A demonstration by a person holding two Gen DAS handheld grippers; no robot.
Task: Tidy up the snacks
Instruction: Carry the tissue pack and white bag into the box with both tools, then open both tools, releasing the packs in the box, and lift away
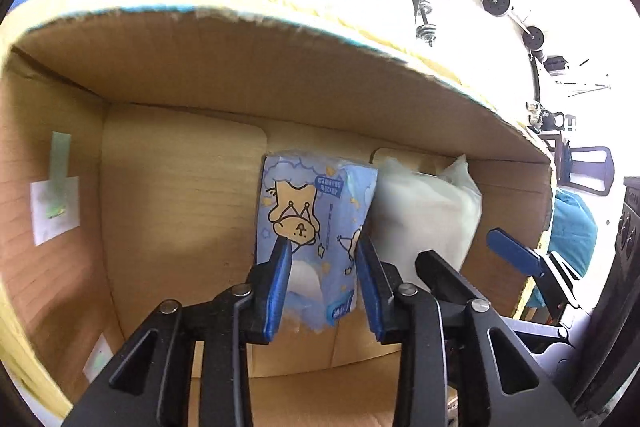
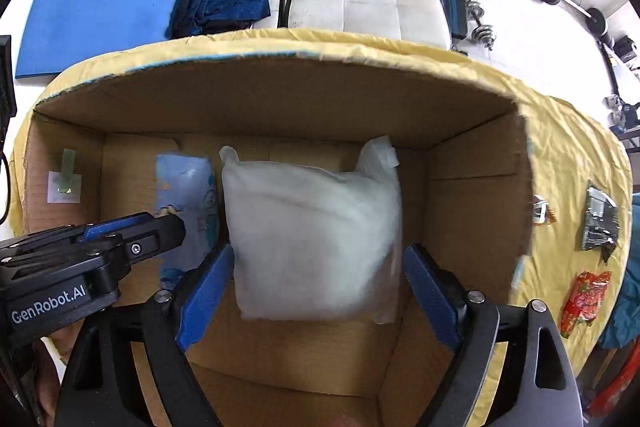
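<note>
Snacks down inside a brown cardboard box (image 2: 280, 99): a blue pack with a cartoon bear (image 1: 312, 227) and a big white bag (image 2: 312, 239), side by side and touching on the box floor.

Left wrist view, middle of the frame: left gripper (image 1: 322, 267) with both blue fingers (image 1: 280, 283) pressed onto the sides of the blue pack, clamped on it. White bag just to the right of the pack there (image 1: 424, 215).

Right wrist view, middle of the frame: right gripper (image 2: 316, 291) spread wide apart, one blue finger on each side of the white bag. Touching the bag or not, cannot tell. Left gripper also seen at the lower left of this frame (image 2: 100, 251), reaching onto the blue pack (image 2: 188, 195).

Box sitting on a yellow cloth (image 2: 568, 155). Three more snack packs lying on the cloth at the right of the frame, well apart from the box floor: a red one (image 2: 584, 301), a dark one (image 2: 600, 223) and a small one (image 2: 542, 213) close by the box wall.

Upper left of the frame: a blue mat (image 2: 92, 11) and a dark blue cloth (image 2: 216, 5)
</note>
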